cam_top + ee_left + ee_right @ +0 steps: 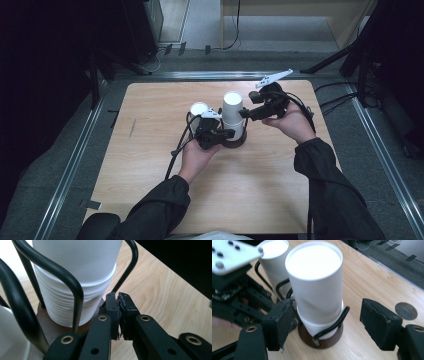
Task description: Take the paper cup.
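A brown round-based cup holder (239, 142) with black wire loops (62, 277) stands mid-table and carries two stacks of white paper cups. The taller stack (233, 107) (317, 282) has its top cup raised above the ribbed cups below (72, 302); the shorter stack (199, 110) (274, 255) is beside it. My left gripper (226, 134) (117, 296) is shut, pads together with nothing between them, its tips low against the holder's base (50, 325). My right gripper (245, 114) (325, 303) is open, its jaws standing on either side of the tall cup without touching it.
The holder stands on a light wooden table (150, 165) with a round grey hole cover (406, 311) to the right of it. Grey floor and metal rails (75, 160) surround the table; black stands and cables (345, 100) lie at the back right.
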